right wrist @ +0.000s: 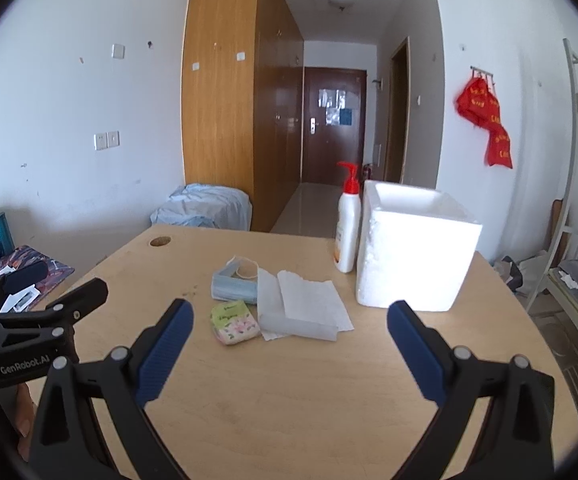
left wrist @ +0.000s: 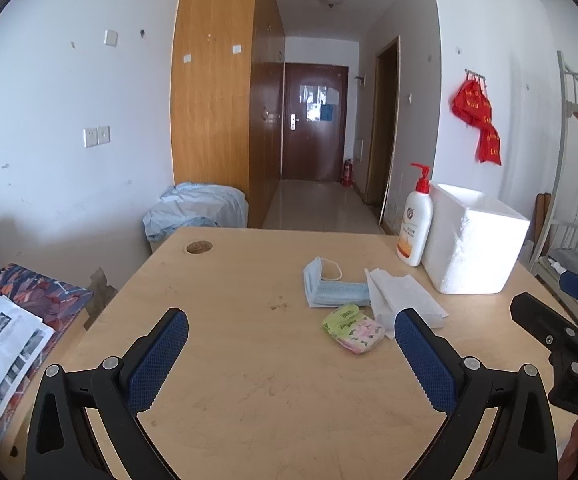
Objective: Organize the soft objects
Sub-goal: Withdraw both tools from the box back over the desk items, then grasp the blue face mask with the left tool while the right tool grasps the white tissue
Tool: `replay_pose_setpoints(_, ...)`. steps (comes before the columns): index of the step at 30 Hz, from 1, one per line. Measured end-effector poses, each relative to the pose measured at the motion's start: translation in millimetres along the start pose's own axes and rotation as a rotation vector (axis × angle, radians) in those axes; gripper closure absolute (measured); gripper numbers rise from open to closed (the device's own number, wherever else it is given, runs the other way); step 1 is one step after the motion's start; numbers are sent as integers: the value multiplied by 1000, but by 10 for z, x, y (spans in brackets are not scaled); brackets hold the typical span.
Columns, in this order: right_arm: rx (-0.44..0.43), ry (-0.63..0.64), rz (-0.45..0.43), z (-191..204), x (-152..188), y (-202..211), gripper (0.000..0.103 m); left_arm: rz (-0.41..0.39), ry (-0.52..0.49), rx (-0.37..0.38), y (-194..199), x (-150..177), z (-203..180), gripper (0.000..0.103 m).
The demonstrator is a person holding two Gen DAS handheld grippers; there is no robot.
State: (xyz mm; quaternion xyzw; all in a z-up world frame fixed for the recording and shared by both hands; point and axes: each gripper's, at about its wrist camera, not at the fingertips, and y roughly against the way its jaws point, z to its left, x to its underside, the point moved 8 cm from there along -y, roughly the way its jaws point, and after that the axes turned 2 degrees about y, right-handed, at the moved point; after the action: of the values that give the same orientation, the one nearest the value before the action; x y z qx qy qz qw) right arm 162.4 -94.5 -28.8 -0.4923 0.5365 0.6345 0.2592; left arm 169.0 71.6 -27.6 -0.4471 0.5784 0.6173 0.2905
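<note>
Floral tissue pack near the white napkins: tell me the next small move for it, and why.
Probably ease the right gripper forward and down over the small floral tissue pack. Both grippers are open and hold nothing, the pack lies nearest on the wooden table, and the open white foam box stands just beyond.

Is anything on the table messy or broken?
Nothing looks broken or spilled. The blue face mask, the tissue pack and the white tissues lie in a loose, overlapping heap mid-table, outside the white foam box. The lotion bottle stands upright.
</note>
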Motion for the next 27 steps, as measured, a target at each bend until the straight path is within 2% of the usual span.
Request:
replay_pose_setpoints(10, -37, 11, 88, -17, 74, -414, 4, 82, -23, 9, -479, 44, -72, 0)
replay_pose_setpoints(16, -54, 44, 144, -47, 32, -717, 4, 110, -47, 16, -786, -79, -191, 0)
replay_pose_setpoints(27, -106, 92, 254, -57, -63, -1377, 8, 227, -45, 49, -1608, -196, -310, 1)
